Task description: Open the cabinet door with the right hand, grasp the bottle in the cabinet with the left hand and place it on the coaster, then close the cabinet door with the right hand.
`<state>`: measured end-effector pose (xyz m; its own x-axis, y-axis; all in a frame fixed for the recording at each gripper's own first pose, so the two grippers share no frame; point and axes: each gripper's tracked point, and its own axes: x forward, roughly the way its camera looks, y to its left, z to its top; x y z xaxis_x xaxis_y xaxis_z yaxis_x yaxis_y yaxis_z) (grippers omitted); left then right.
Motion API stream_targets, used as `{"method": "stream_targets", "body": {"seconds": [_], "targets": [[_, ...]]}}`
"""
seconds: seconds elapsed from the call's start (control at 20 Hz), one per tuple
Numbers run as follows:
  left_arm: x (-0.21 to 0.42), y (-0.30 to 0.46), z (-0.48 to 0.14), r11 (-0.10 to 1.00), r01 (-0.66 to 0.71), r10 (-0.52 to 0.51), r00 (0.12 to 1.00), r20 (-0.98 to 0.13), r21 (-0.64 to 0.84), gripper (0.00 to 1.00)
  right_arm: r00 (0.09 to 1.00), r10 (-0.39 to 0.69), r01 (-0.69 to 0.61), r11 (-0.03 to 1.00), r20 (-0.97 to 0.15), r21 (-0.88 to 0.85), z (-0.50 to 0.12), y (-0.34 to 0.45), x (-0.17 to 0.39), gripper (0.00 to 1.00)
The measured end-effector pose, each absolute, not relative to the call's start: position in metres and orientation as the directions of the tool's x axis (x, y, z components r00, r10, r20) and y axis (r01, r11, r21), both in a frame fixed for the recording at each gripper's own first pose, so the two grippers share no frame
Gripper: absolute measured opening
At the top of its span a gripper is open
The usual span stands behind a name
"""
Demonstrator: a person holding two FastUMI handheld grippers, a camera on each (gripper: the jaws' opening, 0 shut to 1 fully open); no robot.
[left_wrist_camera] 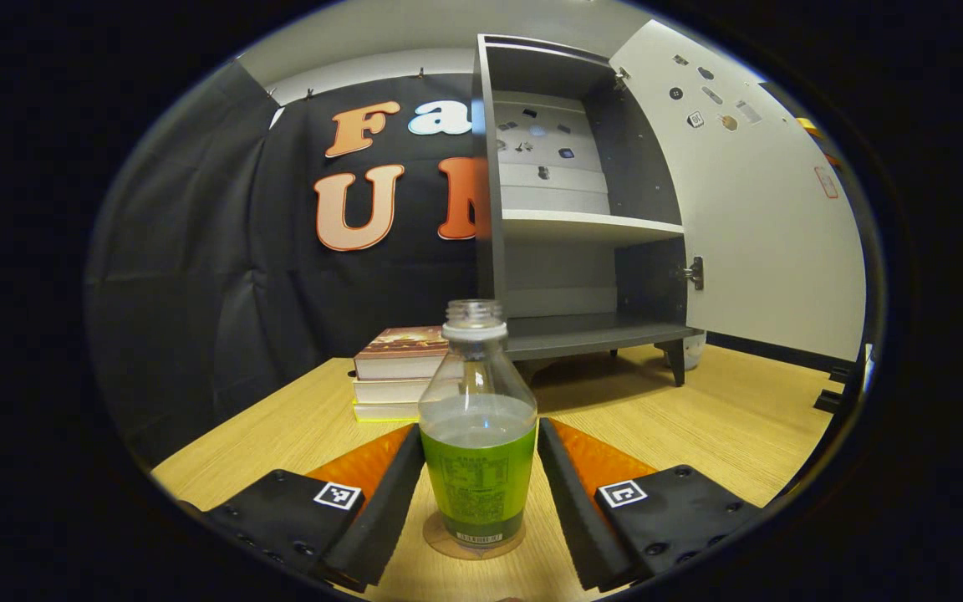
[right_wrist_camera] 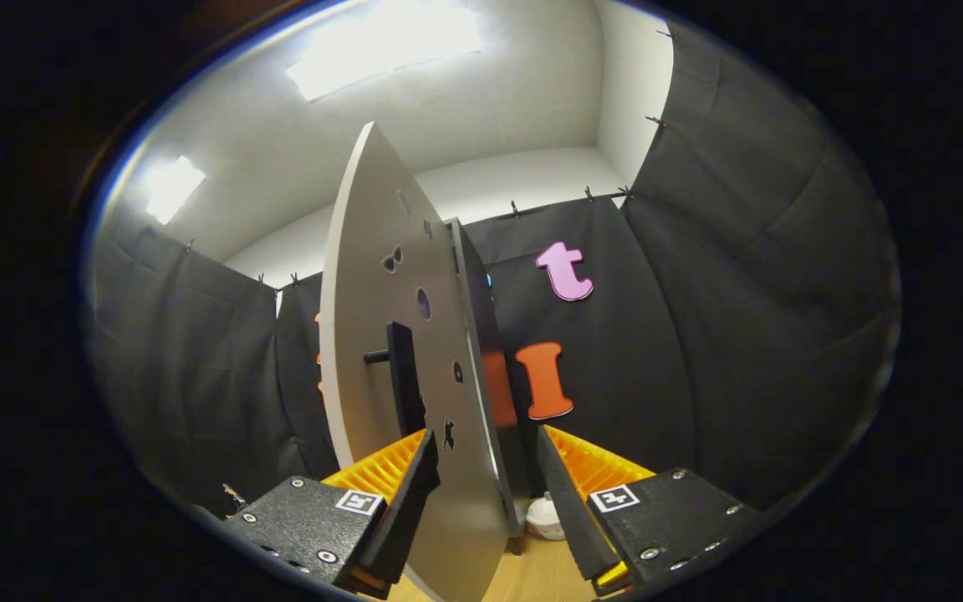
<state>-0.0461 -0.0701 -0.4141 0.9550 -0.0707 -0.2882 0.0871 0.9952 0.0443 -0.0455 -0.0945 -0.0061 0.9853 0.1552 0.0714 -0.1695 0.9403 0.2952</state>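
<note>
2 fingers of the left gripper (left_wrist_camera: 480, 493) flank the bottle (left_wrist_camera: 477, 435) in the left gripper view, 1 on each side. Whether they press its sides or stand just off them, I cannot tell. The bottle is upright on the coaster (left_wrist_camera: 475, 545), a thin disc on the table (left_wrist_camera: 699, 426), uncapped, with green liquid in its lower part. Beyond the bottle is a stack of 3 books (left_wrist_camera: 394, 372), and behind that the cabinet (left_wrist_camera: 582, 209), its door (left_wrist_camera: 749, 201) swung wide to the side and its shelves bare. Small magnets dot the door's inner face.

In the right gripper view, the right gripper (right_wrist_camera: 481, 485) is spread open with the door's (right_wrist_camera: 389, 368) edge standing between its fingers; the door passes just beside 1 finger (right_wrist_camera: 410, 493) and clear of the other. The door's handle (right_wrist_camera: 402, 376) sits just above that finger. A small white object (right_wrist_camera: 545, 517) lies on the floor beyond the door.
</note>
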Motion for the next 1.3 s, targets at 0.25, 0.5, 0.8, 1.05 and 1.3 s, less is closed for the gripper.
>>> {"method": "stream_targets", "body": {"seconds": [0.25, 0.5, 0.8, 1.05, 1.3], "targets": [[-0.052, -0.072, -0.386, 0.996, 0.080, -0.067, 0.952, -0.298, 0.031, 0.88, 0.980, 0.192, -0.198, 0.935, 0.052, 0.295, -0.002, -0.092, -0.043, 0.80], [-0.056, -0.071, -0.350, 0.995, 0.082, -0.064, 0.956, -0.285, 0.052, 0.88, 0.973, 0.231, -0.226, 0.940, 0.009, 0.257, -0.010, -0.073, -0.034, 0.75], [-0.060, -0.055, -0.311, 0.993, 0.067, -0.042, 0.967, -0.253, 0.093, 0.87, 0.967, 0.254, -0.241, 0.936, -0.019, 0.256, -0.013, -0.064, -0.028, 0.74], [-0.057, -0.044, -0.289, 0.996, 0.072, -0.059, 0.971, -0.231, 0.050, 0.88, 0.946, 0.323, -0.304, 0.918, -0.036, 0.254, -0.010, -0.037, -0.029, 0.71], [-0.055, -0.017, -0.269, 0.996, 0.041, -0.059, 0.970, -0.234, -0.080, 0.87, 0.927, 0.374, -0.353, 0.903, -0.042, 0.246, -0.009, -0.007, -0.026, 0.71]]}}
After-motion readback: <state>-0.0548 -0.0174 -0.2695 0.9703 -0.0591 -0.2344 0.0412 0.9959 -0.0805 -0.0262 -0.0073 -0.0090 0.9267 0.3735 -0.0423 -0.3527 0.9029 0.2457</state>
